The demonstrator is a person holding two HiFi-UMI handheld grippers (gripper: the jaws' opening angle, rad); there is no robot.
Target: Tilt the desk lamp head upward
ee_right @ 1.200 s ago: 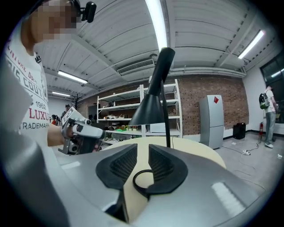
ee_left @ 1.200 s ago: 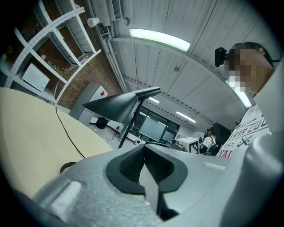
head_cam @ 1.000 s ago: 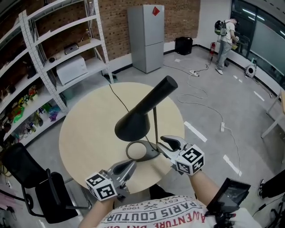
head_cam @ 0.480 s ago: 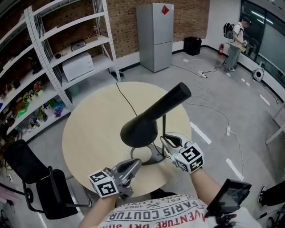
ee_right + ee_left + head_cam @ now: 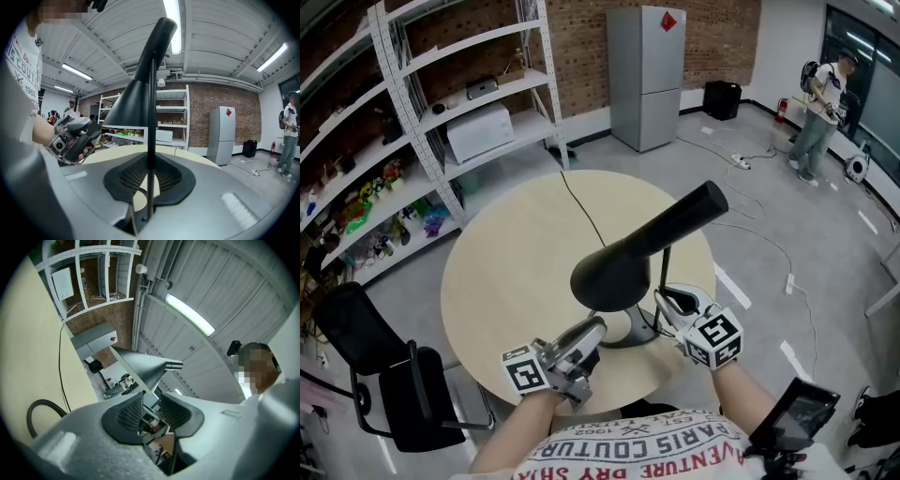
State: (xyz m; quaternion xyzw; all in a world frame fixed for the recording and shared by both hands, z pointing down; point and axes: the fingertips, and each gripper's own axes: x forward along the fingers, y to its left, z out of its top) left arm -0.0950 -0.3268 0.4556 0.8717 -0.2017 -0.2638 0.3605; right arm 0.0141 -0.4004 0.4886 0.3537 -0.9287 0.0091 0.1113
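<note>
Between the fingers of my right gripper, its own view alone shows the thin lamp stem clamped, jaws just closed. My left gripper, just opened, gapes empty; the black cone lamp head slants beyond its fingertips. Pale round table, brick wall, shelving.

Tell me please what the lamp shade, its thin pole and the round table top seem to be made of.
The shade: likely painted metal, matt black; smooth cone with a soft sheen.
The pole: probably metal too, black, thin yet straight.
The table top: pale wood veneer or laminate, smooth, even beige; which one, I cannot tell.
</note>
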